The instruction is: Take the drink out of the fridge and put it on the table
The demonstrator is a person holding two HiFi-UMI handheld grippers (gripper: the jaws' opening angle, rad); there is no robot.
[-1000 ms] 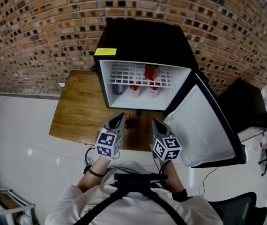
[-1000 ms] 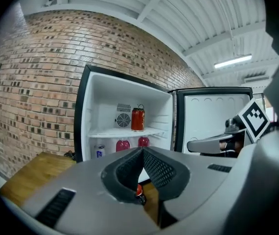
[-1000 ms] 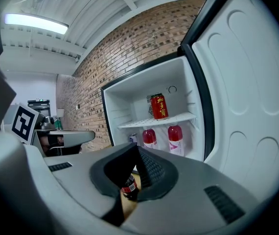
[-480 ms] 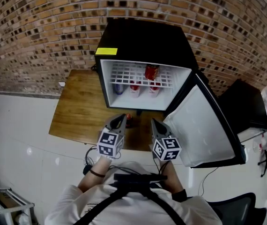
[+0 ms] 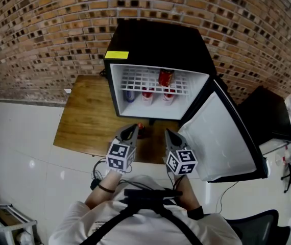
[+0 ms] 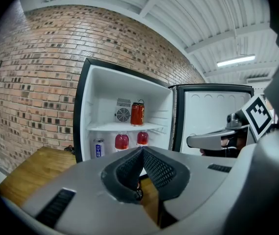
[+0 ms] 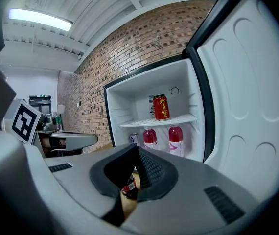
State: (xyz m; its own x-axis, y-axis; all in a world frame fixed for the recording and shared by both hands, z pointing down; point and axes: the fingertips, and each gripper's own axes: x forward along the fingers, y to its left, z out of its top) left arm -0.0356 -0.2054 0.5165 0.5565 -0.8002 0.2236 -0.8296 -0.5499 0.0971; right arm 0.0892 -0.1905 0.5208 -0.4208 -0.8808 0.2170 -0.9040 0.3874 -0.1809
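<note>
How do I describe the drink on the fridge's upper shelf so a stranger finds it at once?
Find the open black fridge on the wooden table. One red can stands alone on its wire shelf; the two red bottles and the white can stand below it.

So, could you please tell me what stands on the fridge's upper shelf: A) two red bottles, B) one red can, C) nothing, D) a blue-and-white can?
B: in the left gripper view a lone red can stands on the upper shelf.

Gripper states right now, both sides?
Left gripper: closed, holding nothing.
Right gripper: closed, holding nothing.
</note>
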